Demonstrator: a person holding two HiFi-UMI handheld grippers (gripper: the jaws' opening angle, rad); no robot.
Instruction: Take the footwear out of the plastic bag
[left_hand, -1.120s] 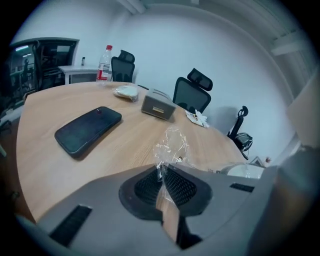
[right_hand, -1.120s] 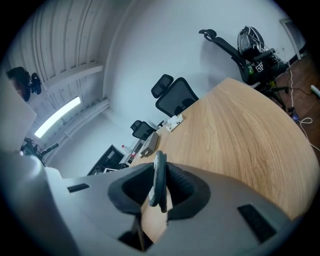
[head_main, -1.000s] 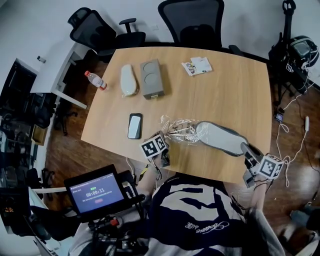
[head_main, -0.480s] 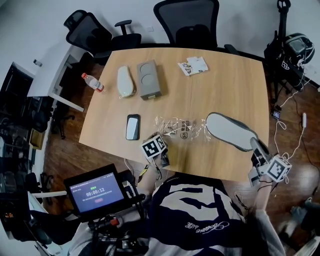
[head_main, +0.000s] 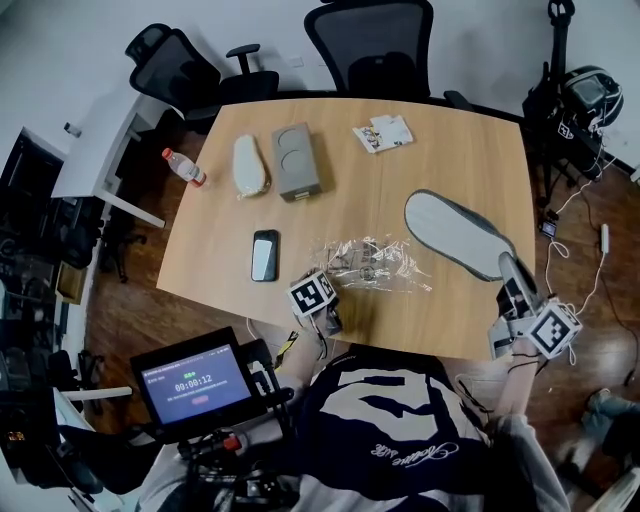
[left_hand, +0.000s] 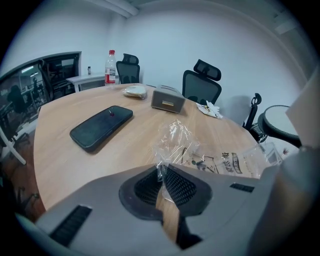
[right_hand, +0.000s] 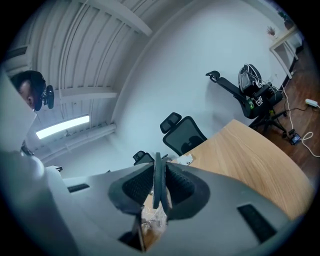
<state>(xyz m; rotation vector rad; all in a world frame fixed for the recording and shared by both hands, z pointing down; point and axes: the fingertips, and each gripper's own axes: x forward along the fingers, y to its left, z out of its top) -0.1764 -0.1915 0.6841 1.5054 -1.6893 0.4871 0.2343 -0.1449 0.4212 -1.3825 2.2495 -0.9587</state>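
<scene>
Head view: right gripper (head_main: 509, 278) holds slipper (head_main: 452, 230) beside bag (head_main: 378, 266), near table (head_main: 470, 140) edge.

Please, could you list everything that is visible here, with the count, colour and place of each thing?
table: one, light wood, centre.
slipper: one, grey, held above the table's right side, outside the bag.
plastic bag: one, clear with print, on the table's near part.
phone: one, black, left of the bag.
box: one, grey, table's far left.
pale oval item: one, whitish, beside the box.
paper packets: small pile, white, far edge.
bottle: one, clear, red cap, beyond the table's left edge.
office chairs: at least two, black, far side.
screen: one, dark, timer showing, lower left.
left gripper: one, grey, shut on the bag's edge.
right gripper: one, grey, shut on the slipper's end.
</scene>
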